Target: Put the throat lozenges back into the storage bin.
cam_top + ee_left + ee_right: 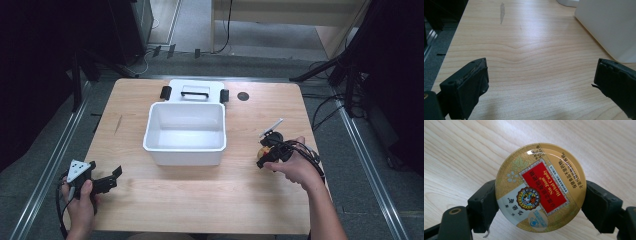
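Clamping a round candy tin in your right tool; left tool gapes wide above the table, near white bin.

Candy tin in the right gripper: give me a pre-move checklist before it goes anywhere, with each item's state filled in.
1. Grip on the candy tin: ok. In the right gripper view both jaws of the right gripper press its rim from opposite sides.
2. Tin level: cannot tell. Its lid faces the camera, but any tilt against the table is unclear.
3. White bin open and empty: ok. No lid on it, and the inside looks bare.
4. Path from tin to bin: ok. Bare wood lies between them in the high view.
5. Left gripper out of the way: ok. It is open, holds nothing, and sits near the table's front left corner.
6. Bin's lid clear: ok, it lies behind the bin.
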{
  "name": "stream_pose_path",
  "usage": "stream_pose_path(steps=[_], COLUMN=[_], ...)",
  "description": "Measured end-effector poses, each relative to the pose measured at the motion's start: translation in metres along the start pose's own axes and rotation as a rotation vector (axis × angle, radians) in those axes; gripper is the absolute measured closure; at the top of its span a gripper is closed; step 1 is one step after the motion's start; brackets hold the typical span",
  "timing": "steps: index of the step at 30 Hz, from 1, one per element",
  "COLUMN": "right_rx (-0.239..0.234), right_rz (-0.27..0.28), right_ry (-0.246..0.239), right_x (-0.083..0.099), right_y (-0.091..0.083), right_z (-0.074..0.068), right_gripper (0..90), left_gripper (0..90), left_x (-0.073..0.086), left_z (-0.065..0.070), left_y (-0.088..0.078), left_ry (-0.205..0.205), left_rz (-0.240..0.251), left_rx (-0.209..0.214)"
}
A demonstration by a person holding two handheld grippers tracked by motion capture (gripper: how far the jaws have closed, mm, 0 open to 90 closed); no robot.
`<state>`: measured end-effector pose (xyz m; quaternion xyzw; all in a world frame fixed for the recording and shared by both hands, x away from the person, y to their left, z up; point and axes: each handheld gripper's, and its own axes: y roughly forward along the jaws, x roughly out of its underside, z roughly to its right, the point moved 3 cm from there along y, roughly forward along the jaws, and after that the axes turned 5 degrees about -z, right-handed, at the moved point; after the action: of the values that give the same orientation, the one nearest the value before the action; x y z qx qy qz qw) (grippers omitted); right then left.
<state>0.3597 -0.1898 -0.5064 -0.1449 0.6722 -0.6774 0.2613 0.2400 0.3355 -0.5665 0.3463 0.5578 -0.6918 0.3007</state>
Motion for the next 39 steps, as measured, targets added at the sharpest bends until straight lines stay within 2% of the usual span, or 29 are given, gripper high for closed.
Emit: stream_pose_path(steps=[14,21,29,39], right_rx=[-0.021,-0.018,-0.03,-0.034], right_rz=[0.053,0.067,0.073,0.086], right_ry=[-0.003,-0.034,-0.032,-0.061], right_x=[-0.024,-0.038,-0.049,-0.066], right_y=[-0.031,-0.047,-0.054,-0.065], right_z=[-0.006,-0.013,-0.018,-0.026], right_gripper=[20.6,20.6,20.6,20.6], left_gripper=[0.0,0.0,0.0,0.0], left_x=[0.0,0.0,0.0,0.0], left_z=[0.0,0.0,0.0,-0.001], left_y=[0.0,0.0,0.0,0.0], left_ry=[-0.001,-0.002,-0.003,0.0], left_rz=[0.0,0.001,0.0,-0.002], left_rx=[0.004,0.006,0.007,0.009])
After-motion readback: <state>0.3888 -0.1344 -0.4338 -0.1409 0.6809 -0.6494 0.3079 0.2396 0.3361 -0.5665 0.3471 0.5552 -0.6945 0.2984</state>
